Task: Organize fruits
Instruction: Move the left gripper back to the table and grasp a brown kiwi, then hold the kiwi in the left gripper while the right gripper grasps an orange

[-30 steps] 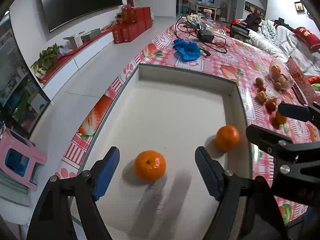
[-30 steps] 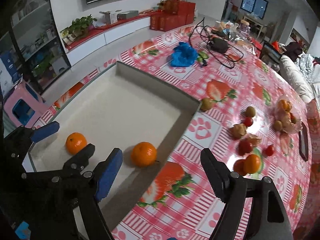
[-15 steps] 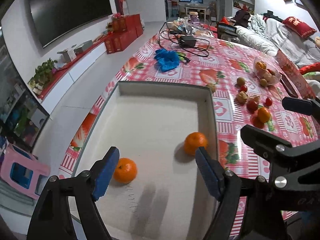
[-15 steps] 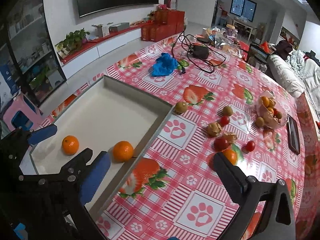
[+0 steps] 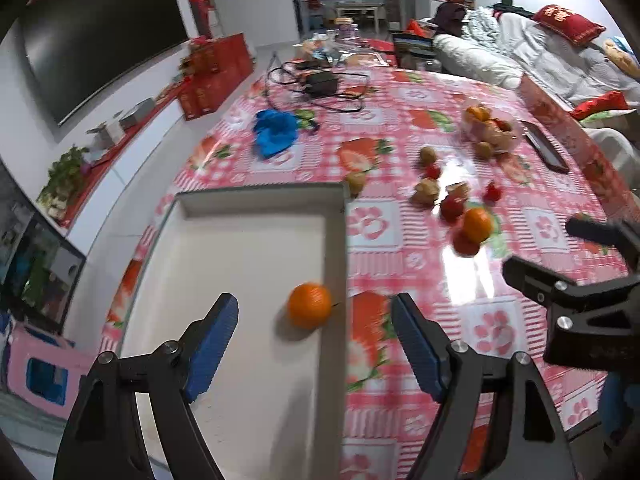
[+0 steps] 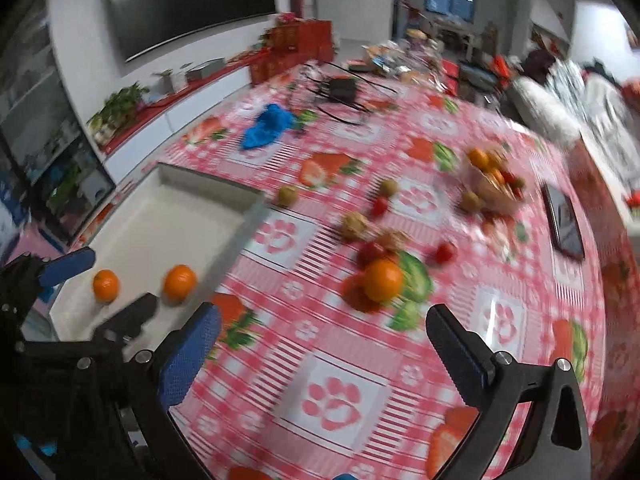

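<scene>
Reaching next for the loose round orange tangerine [image 6: 383, 280] on the pink strawberry-print tablecloth [image 6: 332, 396]: your right gripper [image 6: 322, 344] hangs above it, jaws wide and empty. Centre it between the pads before closing; small red fruits crowd it. Left gripper [image 5: 314, 332] gapes empty over the shallow white tray [image 5: 334, 240], which holds two tangerines. No legible writing anywhere
</scene>
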